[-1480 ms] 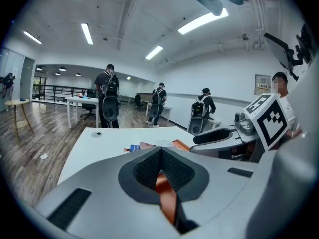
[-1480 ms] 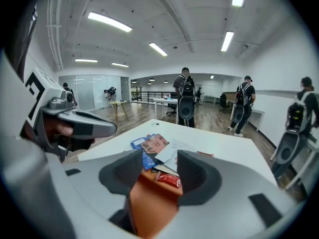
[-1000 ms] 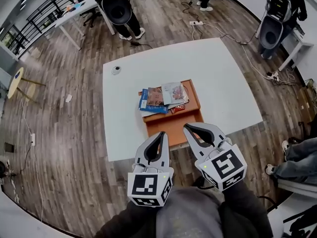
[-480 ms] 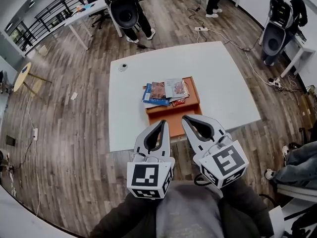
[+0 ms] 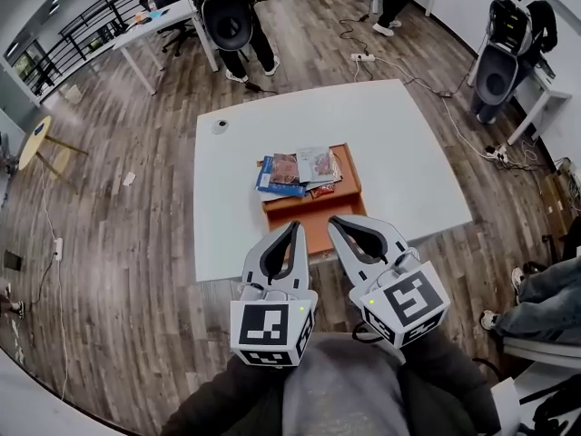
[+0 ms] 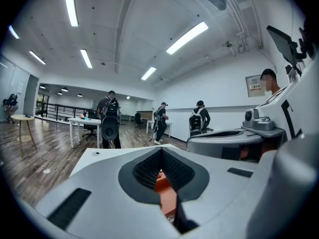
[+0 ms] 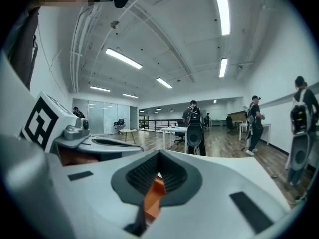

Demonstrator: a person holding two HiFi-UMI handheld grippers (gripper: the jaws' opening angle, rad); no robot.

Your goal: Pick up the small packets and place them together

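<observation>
White table (image 5: 399, 143): orange tray (image 5: 320, 219), small round object (image 5: 219, 126).

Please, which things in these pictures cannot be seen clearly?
Packets, head view: too small to count or read.
Orange tray, head view: near part covered by left gripper and right gripper.
Round object on the table, head view: too small to identify.

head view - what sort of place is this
Likely an open-plan office or lab workspace: a wood-plank floor, white desks by a railing, long ceiling strip lights, and several people wearing backpack rigs, with a power strip lying on the floor.
</observation>
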